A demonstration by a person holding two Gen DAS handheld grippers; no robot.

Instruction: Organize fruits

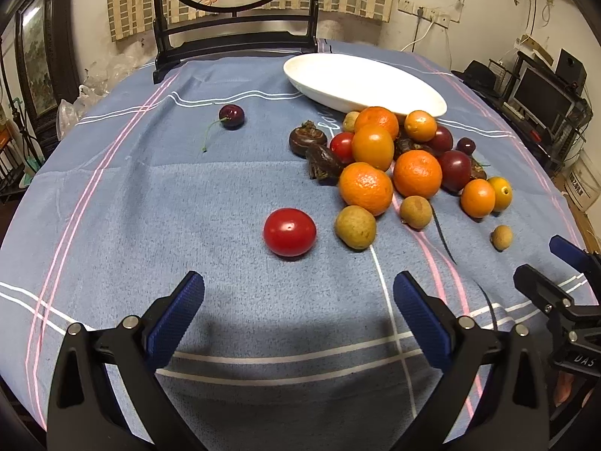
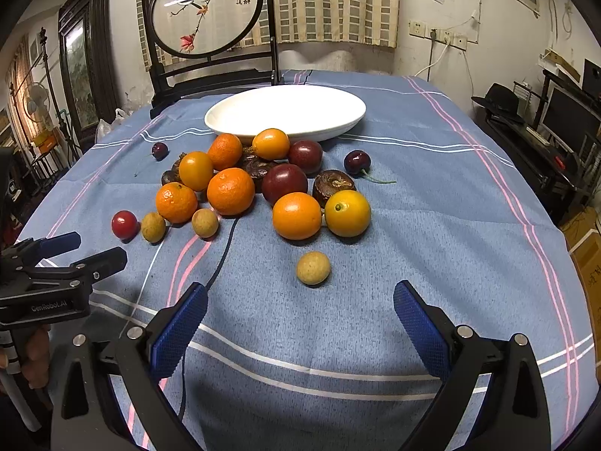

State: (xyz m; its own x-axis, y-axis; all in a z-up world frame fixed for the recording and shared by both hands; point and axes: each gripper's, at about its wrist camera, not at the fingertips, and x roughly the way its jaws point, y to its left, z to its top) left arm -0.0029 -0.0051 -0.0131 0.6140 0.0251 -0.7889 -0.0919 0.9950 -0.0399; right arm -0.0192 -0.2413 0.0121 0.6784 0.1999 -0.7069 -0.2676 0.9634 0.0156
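Fruit pile (image 2: 259, 184) mid-table, touching white plate (image 2: 285, 112); cherry tomato (image 1: 289, 232) apart. Left gripper (image 1: 298, 297), right gripper (image 2: 300, 306) both spread wide, empty.

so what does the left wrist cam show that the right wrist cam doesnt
Only the left wrist view shows the left gripper from behind, open toward the lone cherry tomato.

Only the right wrist view shows the bird painting whole, plus a floor fan, with the right gripper open toward a lone longan.

Both share the empty white plate, the blue cloth, the fruit pile and a stray cherry.
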